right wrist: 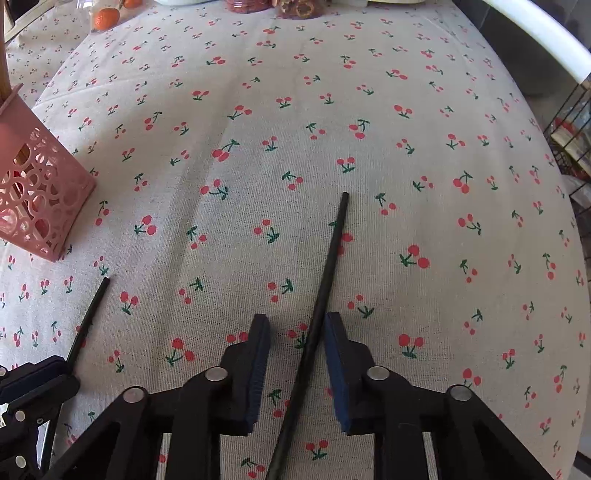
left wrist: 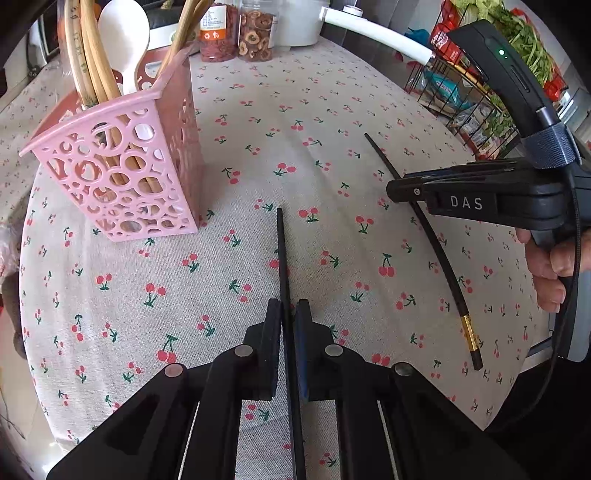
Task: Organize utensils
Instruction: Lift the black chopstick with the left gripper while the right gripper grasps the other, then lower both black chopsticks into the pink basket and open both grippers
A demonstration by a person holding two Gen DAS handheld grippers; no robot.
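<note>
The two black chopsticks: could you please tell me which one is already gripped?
The chopstick in the left hand-held gripper, pinched between shut pads. The other chopstick lies between the right hand-held gripper pads with a visible gap, unclamped.

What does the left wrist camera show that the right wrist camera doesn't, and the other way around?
Only the left wrist view shows the wooden utensils and white spoon standing in the holder, the gold-banded end of the second chopstick, and a hand holding the right gripper. Only the right wrist view shows the right gripper straddling that chopstick with a gap to its pads, and an orange fruit. Both show the pink holder, cherry tablecloth, both black chopsticks, and the left gripper shut on one chopstick.
</note>
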